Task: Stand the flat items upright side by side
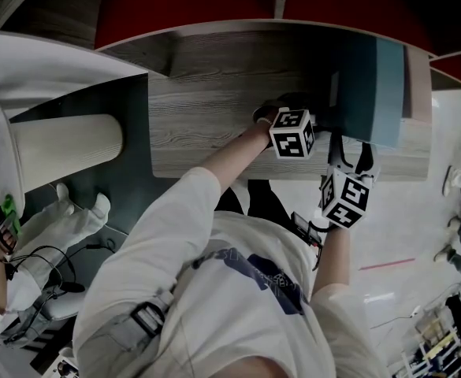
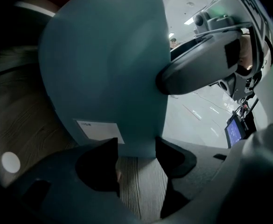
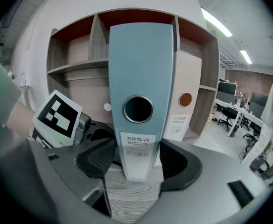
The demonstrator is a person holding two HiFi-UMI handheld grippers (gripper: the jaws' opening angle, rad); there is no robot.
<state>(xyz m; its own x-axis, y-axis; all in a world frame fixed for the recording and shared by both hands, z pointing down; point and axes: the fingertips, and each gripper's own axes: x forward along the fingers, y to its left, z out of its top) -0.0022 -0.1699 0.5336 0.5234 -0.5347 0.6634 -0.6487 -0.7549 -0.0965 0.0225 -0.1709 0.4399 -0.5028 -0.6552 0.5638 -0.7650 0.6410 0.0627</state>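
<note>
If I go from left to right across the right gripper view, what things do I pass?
Black-and-white marker cube → blue binder, standing upright in the middle → beige binder right beside it → person far off at the right edge.

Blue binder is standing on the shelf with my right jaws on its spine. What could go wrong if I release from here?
1. The right gripper is clamped on the spine of the blue binder. Pulling back before the jaws open fully could drag it toward the front of the shelf.
2. On its free side only the left gripper, jaws open, faces its cover. Once released, it may tip that way, away from the beige binder.
</note>
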